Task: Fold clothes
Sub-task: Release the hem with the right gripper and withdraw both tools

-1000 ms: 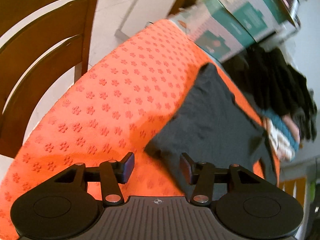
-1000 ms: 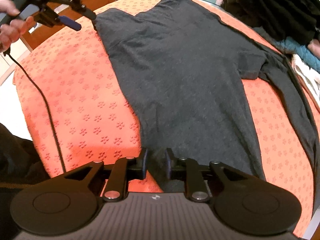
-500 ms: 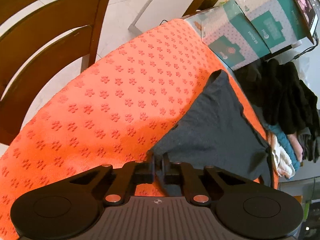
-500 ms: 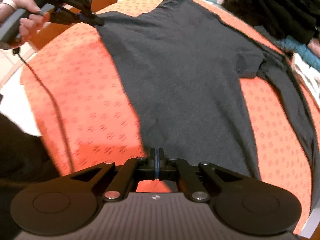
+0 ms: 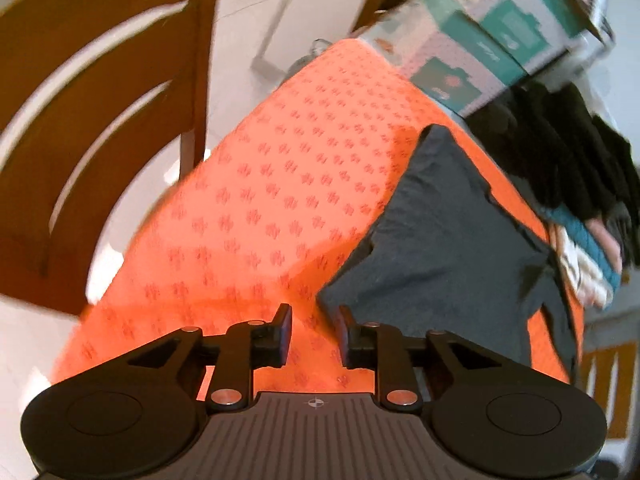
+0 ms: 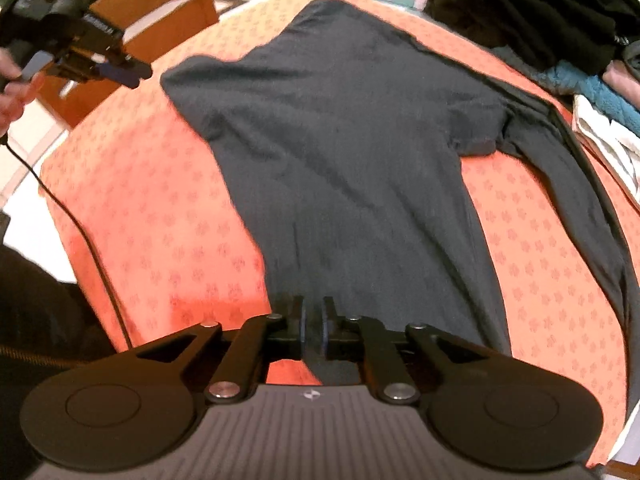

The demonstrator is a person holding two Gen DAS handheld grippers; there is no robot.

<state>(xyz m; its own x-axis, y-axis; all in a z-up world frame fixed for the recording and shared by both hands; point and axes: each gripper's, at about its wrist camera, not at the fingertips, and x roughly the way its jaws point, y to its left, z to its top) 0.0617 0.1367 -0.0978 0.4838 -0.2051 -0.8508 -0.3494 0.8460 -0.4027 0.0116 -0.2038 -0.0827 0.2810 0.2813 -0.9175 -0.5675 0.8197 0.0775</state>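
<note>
A dark grey long-sleeved shirt [image 6: 344, 160] lies spread on the orange flower-patterned cloth [image 6: 152, 208]; it also shows in the left wrist view [image 5: 440, 248]. My left gripper [image 5: 313, 332] is open and empty, its fingers just short of the shirt's near corner [image 5: 328, 300]. In the right wrist view the left gripper [image 6: 120, 70] hovers left of that corner. My right gripper [image 6: 313, 326] has its jaws slightly apart at the shirt's hem, with a narrow gap between the pads.
A wooden chair [image 5: 80, 120] stands left of the table. Teal and white boxes [image 5: 480, 40] sit at the far end. A pile of dark and light clothes [image 6: 560, 32] lies at the right edge. A black cable [image 6: 72, 216] hangs over the cloth.
Both grippers were shut on the shirt half a second ago. The left one has opened and let go of the corner, and the right one has parted slightly. The shirt lies flatter.
</note>
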